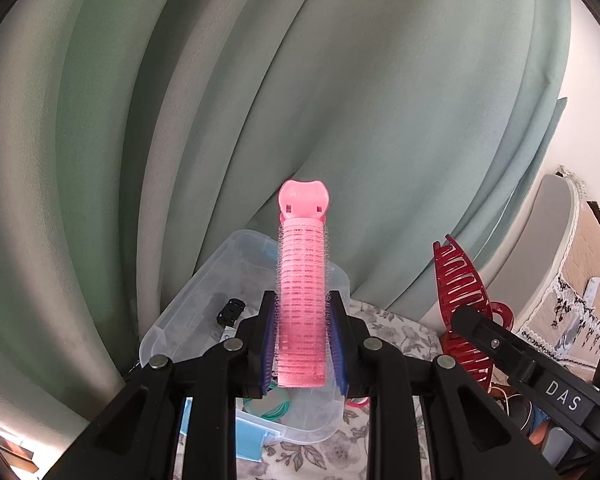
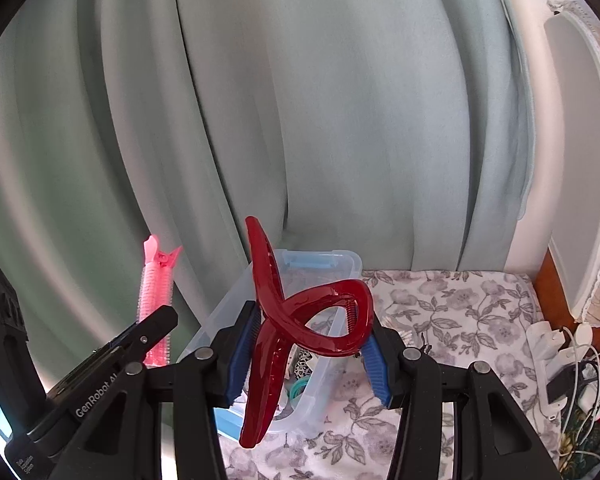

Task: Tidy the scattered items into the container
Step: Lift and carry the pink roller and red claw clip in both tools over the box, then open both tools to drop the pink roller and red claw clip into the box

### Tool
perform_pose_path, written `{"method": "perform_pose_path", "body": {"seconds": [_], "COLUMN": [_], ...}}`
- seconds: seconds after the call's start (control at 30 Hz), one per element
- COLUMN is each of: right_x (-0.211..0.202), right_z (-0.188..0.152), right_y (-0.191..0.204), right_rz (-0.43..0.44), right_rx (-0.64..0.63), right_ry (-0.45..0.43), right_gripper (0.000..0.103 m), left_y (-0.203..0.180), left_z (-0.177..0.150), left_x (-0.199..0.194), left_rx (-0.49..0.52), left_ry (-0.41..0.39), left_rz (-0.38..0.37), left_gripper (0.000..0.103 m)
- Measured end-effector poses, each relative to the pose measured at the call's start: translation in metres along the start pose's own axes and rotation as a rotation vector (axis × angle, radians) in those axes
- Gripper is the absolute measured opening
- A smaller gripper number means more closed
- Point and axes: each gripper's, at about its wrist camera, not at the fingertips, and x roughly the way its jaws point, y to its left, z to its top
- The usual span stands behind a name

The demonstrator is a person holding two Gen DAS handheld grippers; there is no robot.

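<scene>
My left gripper [image 1: 302, 312] is shut on a pink hair roller clip [image 1: 302, 280] that stands upright between the blue pads, held above a clear plastic container [image 1: 188, 304]. My right gripper [image 2: 306, 336] is shut on a dark red claw hair clip [image 2: 296, 320], pressing its looped handles, with the clip's long toothed body hanging down over the clear plastic container [image 2: 328, 396]. In the left wrist view the dark red claw clip [image 1: 464, 292] shows at the right. In the right wrist view the pink roller clip [image 2: 154, 296] shows at the left. The container holds a black clip [image 1: 230, 312] and teal hair ties [image 2: 298, 390].
A floral cloth [image 2: 440, 320] covers the surface under the container. Green curtains [image 1: 260, 100] hang close behind. A blue lid [image 1: 252, 440] lies beside the container. White chargers and cables [image 2: 560, 364] lie at the far right, next to a white cushioned panel [image 2: 576, 160].
</scene>
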Motion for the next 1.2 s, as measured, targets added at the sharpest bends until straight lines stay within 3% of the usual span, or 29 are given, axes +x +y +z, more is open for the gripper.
{"method": "perform_pose_path", "body": {"seconds": [0.5, 1.2], "right_x": [0.048, 0.117], "right_z": [-0.006, -0.014], "right_y": [0.027, 0.037], "right_rz": [0.008, 0.013], "right_rx": [-0.043, -0.065], "right_ry": [0.11, 0.238], "right_gripper": [0.052, 0.053], "left_y": [0.037, 0.057], "left_z": [-0.004, -0.008], "left_x": [0.037, 0.079], "left_rx": [-0.056, -0.074], "left_ry": [0.081, 0.153], "left_rz": [0.024, 0.084], "left_gripper": [0.025, 0.025]}}
